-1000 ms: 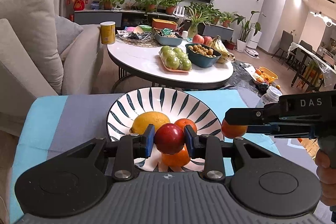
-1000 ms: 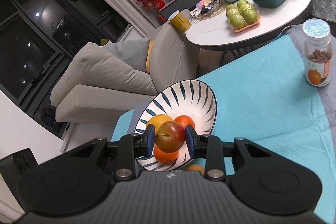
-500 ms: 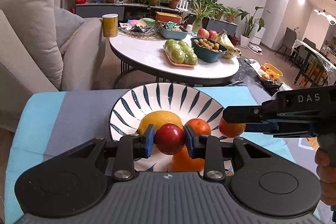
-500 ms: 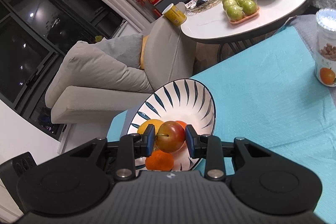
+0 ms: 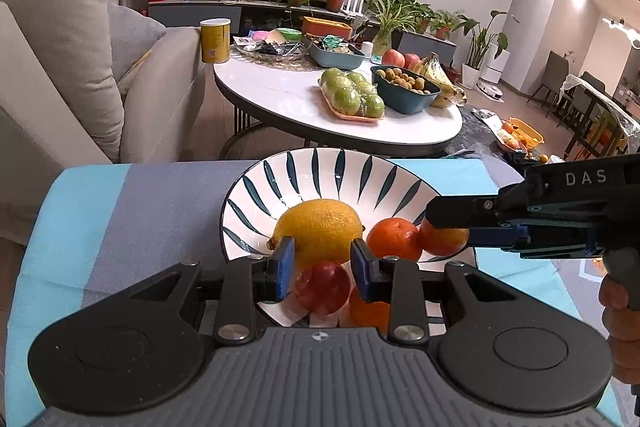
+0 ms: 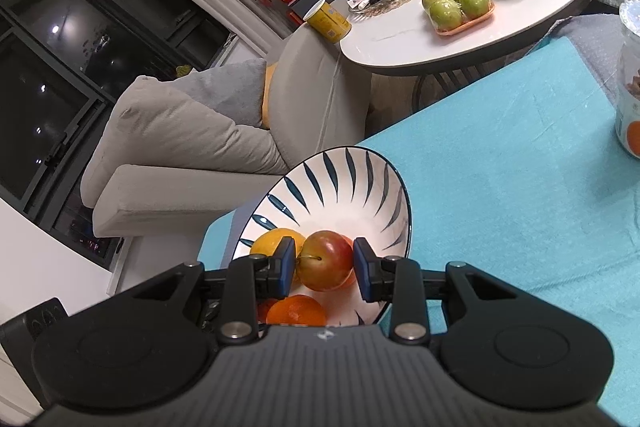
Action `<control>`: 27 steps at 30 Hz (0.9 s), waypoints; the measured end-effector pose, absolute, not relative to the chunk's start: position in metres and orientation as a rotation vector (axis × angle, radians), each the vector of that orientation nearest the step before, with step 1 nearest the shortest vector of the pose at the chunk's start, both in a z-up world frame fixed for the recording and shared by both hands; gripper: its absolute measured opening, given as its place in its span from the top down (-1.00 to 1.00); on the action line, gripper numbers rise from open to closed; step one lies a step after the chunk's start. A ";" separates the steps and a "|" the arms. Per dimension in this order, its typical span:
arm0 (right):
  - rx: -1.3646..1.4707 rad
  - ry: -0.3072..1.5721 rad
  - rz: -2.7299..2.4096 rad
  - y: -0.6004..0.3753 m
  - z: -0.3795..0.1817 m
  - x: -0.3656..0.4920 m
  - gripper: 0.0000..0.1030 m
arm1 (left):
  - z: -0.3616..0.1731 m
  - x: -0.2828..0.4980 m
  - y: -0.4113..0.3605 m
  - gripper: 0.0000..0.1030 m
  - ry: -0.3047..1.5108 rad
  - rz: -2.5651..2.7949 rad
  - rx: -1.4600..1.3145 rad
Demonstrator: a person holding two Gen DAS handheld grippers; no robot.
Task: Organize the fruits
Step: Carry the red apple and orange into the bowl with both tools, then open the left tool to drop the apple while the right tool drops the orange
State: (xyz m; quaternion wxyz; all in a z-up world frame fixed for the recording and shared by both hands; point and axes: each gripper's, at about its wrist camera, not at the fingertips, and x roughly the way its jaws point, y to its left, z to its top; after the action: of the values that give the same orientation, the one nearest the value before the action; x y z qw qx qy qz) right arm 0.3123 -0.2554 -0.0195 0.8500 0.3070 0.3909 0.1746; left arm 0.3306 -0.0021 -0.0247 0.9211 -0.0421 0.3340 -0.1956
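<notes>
A white bowl with dark blue stripes (image 5: 320, 171) stands on the blue cloth. It holds a yellow lemon (image 5: 318, 227), an orange (image 5: 390, 239), a second orange (image 5: 370, 311) and a red plum (image 5: 322, 287). My left gripper (image 5: 322, 273) is open above the red plum, which lies in the bowl below the pads. My right gripper (image 6: 324, 265) is shut on a red-yellow plum (image 6: 326, 259) over the bowl (image 6: 360, 179); it shows from the side in the left wrist view (image 5: 444, 237).
A jar with an orange label (image 6: 630, 87) stands on the cloth at the right. Beyond are a grey sofa (image 5: 60, 67) and a white round table (image 5: 304, 103) with green apples, a teal bowl, bananas and a yellow can.
My left gripper has opened and let the red plum drop into the bowl. Both grippers have moved closer over the bowl; the right one still holds its plum.
</notes>
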 end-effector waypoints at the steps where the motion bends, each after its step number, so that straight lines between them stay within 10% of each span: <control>1: 0.654 0.828 0.364 -0.256 -0.020 0.313 0.22 | -0.025 0.330 -0.002 0.44 0.689 -0.404 -0.091; 27: 0.594 0.837 0.306 -0.249 -0.008 0.278 0.07 | -0.016 0.292 0.004 0.44 0.685 -0.409 -0.083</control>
State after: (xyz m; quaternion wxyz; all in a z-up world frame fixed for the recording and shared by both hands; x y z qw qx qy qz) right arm 0.2781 -0.2489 -0.0078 0.8600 0.2828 0.3989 0.1459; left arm 0.2917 0.0037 -0.0161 0.9206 -0.0406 0.3336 -0.1989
